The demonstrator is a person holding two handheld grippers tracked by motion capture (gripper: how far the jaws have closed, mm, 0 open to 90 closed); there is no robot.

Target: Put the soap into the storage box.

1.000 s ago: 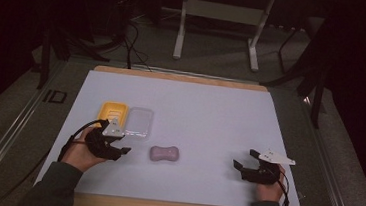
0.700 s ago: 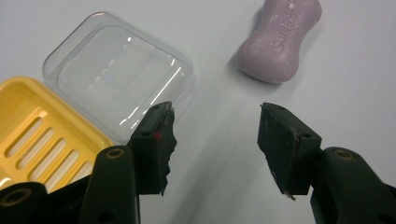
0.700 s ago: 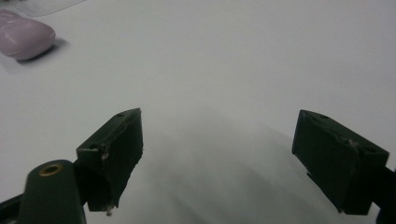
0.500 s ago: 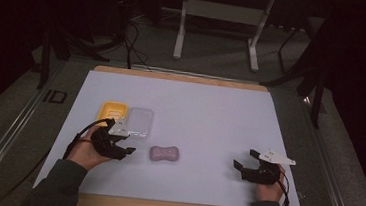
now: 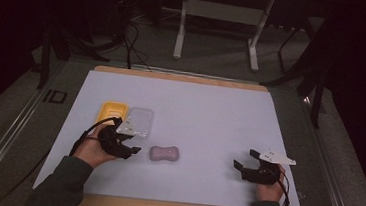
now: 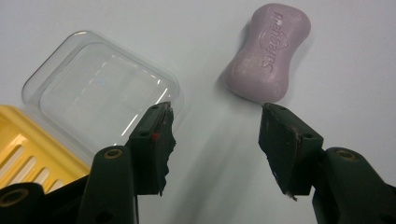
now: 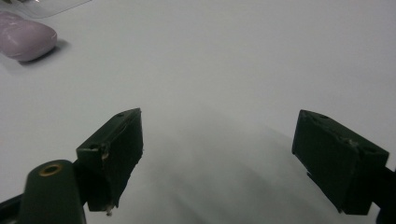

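Observation:
A pale purple soap bar (image 5: pixel 165 153) lies on the white mat, near its front left. Left of it and a little farther back stand a clear plastic lid (image 5: pixel 138 120) and a yellow soap tray (image 5: pixel 112 112), side by side. My left gripper (image 5: pixel 131 142) hovers just left of the soap; its jaws have just been opening and nothing is between them. In the left gripper view the soap (image 6: pixel 268 53) lies just past the right fingertip, with the lid (image 6: pixel 102 88) behind the left one. My right gripper (image 5: pixel 244 159) rests open at the front right, over bare mat (image 7: pixel 219 56).
The white mat (image 5: pixel 210 110) covers a wooden table with its edge near the person. A metal stand (image 5: pixel 218 16) and cables sit on the dark floor beyond the table. In the right gripper view the soap (image 7: pixel 25 39) lies far off at the top left.
The left hand has shifted slightly toward the soap and its gripper has turned a little. The right hand has kept still.

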